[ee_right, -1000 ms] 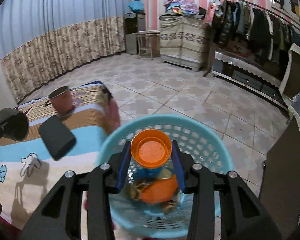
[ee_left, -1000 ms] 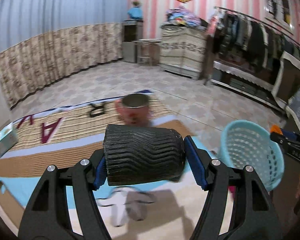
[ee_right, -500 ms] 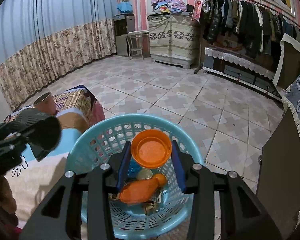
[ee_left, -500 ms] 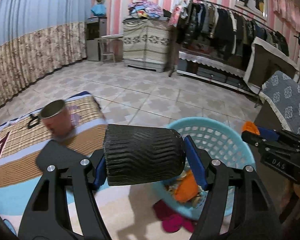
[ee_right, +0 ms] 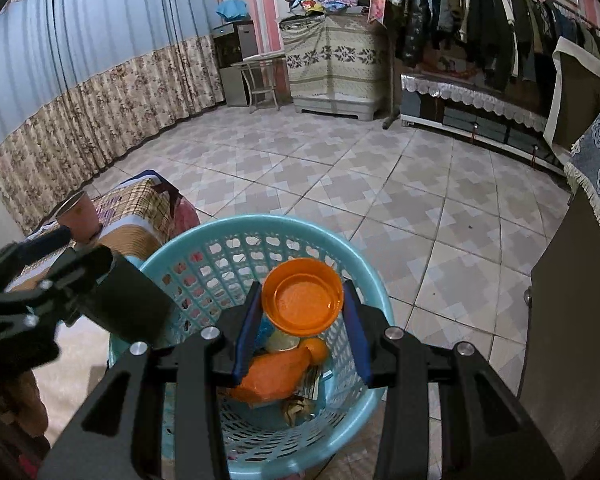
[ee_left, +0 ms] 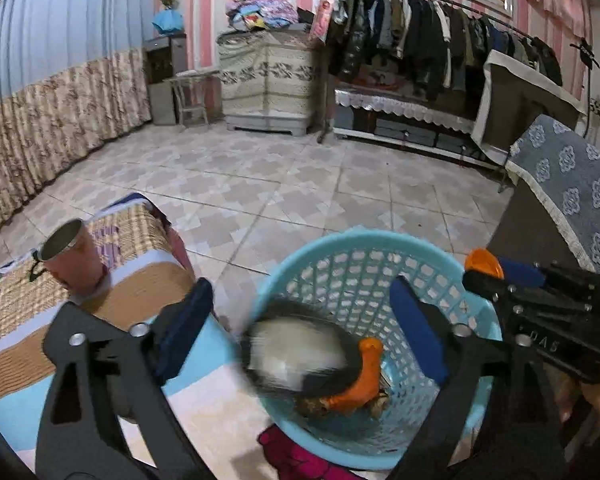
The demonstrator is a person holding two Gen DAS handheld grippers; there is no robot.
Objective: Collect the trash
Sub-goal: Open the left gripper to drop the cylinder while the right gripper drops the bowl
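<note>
The right hand-held gripper (ee_left: 484, 272), seen from the left wrist, carries pale letters on its black body that read roughly "DAS". A dark red capital "A" stands on the striped bedspread (ee_left: 4, 312) at the left edge. Nothing else is legible.

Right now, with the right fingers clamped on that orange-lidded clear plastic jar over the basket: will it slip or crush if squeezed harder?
The orange-lidded clear plastic jar is gripped just under the lid, whose lip probably stops it slipping down. It looks light, likely empty, so thin walls may flex. If released, it should fall into the blue plastic mesh basket.
</note>
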